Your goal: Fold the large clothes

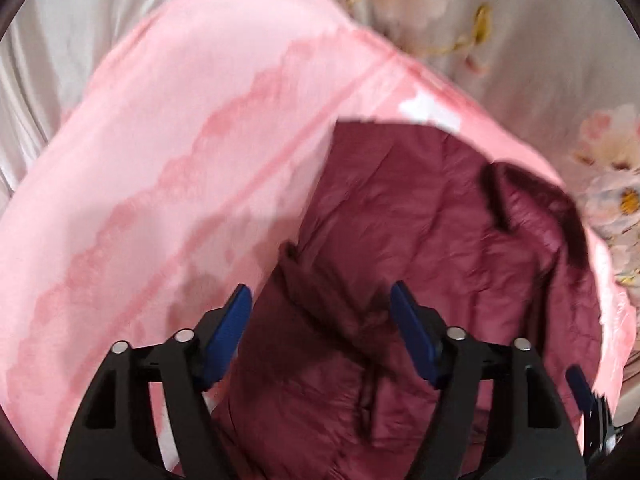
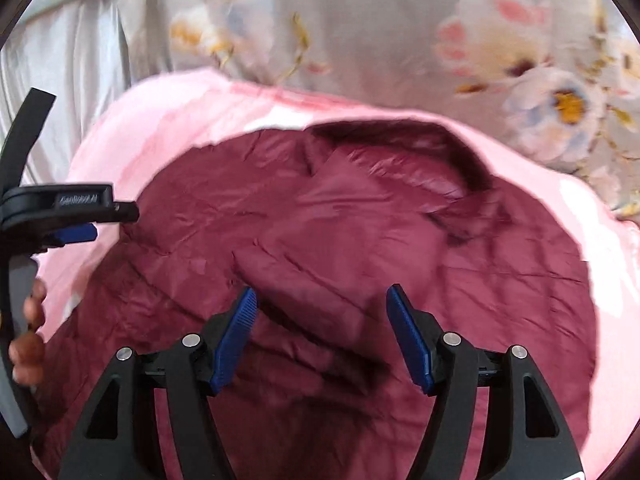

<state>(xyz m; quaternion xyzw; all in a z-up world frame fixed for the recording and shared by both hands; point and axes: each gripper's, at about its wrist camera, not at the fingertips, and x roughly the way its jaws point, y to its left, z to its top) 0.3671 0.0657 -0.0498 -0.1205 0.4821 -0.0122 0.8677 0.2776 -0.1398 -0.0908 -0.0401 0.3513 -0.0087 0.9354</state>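
A maroon jacket is seen spread on a pink cloth, which in turn lies on a grey floral sheet. The jacket is crumpled, with folds and a quilted look; its collar is turned up toward the far edge of the pink cloth. In the left wrist view the jacket is found toward the cloth's right part, with a wide bare stretch of pink left of it, crossed by darker pink bands. A white patch is seen on the cloth just beyond the jacket's far edge.

The left gripper is held above the jacket's near left part, its blue pads set well apart with nothing between them. The right gripper is likewise held over the jacket's near middle, pads spread wide and nothing clamped. At the left edge of the right wrist view, the left gripper's side and the person's fingers around its handle are seen. Both views are blurred.
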